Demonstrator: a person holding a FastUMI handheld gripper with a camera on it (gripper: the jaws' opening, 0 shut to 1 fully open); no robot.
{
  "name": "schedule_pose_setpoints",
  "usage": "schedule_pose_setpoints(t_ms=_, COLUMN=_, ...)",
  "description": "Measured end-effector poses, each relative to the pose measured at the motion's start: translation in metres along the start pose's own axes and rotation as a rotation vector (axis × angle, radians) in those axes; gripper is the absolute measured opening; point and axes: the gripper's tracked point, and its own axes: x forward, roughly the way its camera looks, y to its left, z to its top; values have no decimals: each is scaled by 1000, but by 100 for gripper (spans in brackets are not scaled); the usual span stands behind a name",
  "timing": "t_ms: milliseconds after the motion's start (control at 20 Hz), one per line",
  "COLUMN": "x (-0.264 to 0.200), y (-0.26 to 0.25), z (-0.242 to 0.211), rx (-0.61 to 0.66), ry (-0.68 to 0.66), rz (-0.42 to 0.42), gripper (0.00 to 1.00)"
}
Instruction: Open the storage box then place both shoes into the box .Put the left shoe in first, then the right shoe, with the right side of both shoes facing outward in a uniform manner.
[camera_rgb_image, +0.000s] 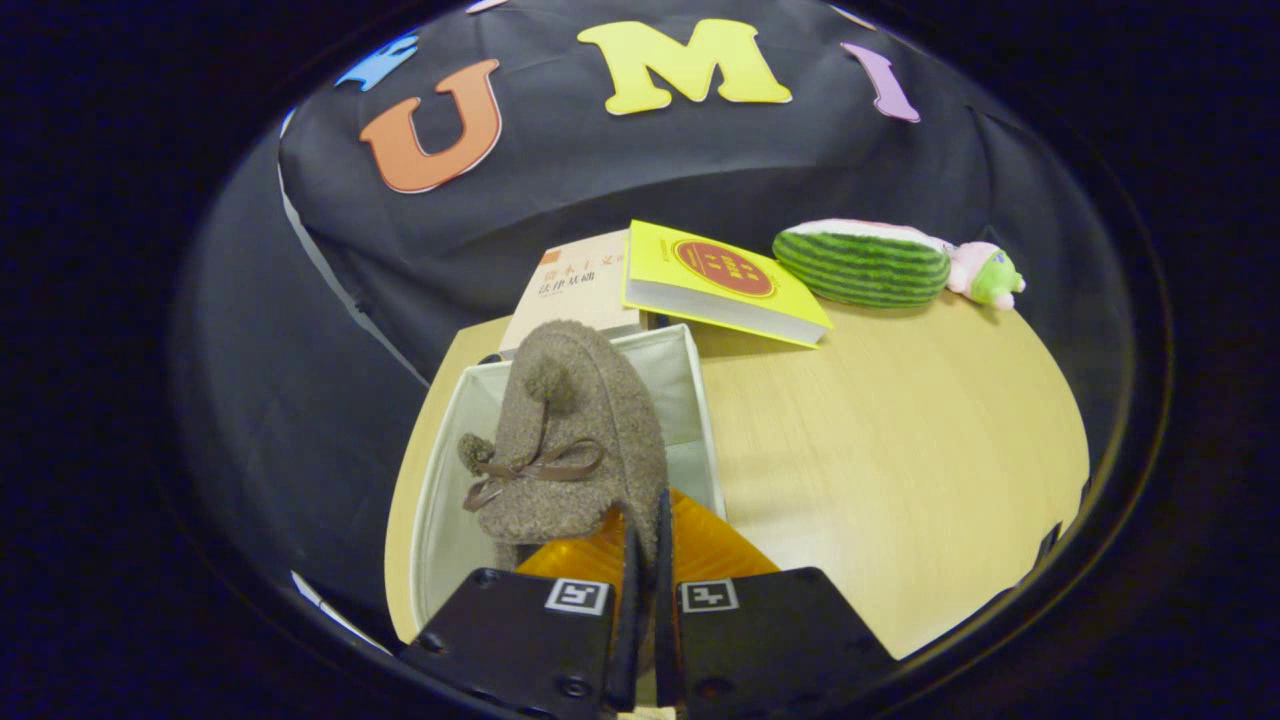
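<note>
Gripper with 2 black fingers is nearly closed, only a thin slit between them, pinching the rear edge of a fuzzy brown slipper-style shoe with a thin brown ribbon bow and 2 pom-poms. Both fingers look pressed on the shoe's heel rim (contact partly hidden by the fingers themselves, so that is a judgement). The shoe hangs toe-away, over or inside the white fabric storage box, which is open at the top; its pale inner walls are visible on the left and at the back. Cannot tell whether the sole touches the box floor. An orange ribbed translucent panel sits just behind the shoe by the fingers, at the near edge of the box; probably the box's lid or flap, not certain.

Progress: box is open, so step 1 is done. 1 shoe is being lowered in or held over the box; judged from the task order it should be the left one, but which foot it is cannot be read here. No other shoe lies in the visible part of the box. Left: release this shoe, then fetch and place shoe 2 with matching orientation.

Clutter on the light wooden table: a yellow book lying over a beige book beyond the box, plus a watermelon-striped plush toy far right.
</note>
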Motion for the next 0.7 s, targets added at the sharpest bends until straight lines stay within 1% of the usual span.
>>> schedule_pose_setpoints(t_ms=50, x=0, y=-3, z=1, rx=-4, ry=-12, rz=-11, gripper=16)
schedule_pose_setpoints(t_ms=150, x=-7, y=0, z=7, rx=-11, ry=-55, rz=-7, gripper=26)
schedule_pose_setpoints(t_ms=200, x=-12, y=-1, z=14, rx=-28, ry=-91, rz=-12, gripper=33)
schedule_pose_setpoints(t_ms=250, x=-18, y=-3, z=24, rx=-51, ry=-130, rz=-24, gripper=44)
schedule_pose_setpoints(t_ms=400, x=-43, y=-9, z=44, rx=-110, ry=-232, rz=-56, gripper=84)
schedule_pose_setpoints(t_ms=450, x=-53, y=-11, z=52, rx=-127, ry=-269, rz=-60, gripper=85)
schedule_pose_setpoints(t_ms=600, x=-79, y=-18, z=69, rx=-154, ry=-362, rz=-51, gripper=100)
schedule_pose_setpoints(t_ms=700, x=-97, y=-27, z=74, rx=-154, ry=-402, rz=-55, gripper=100)
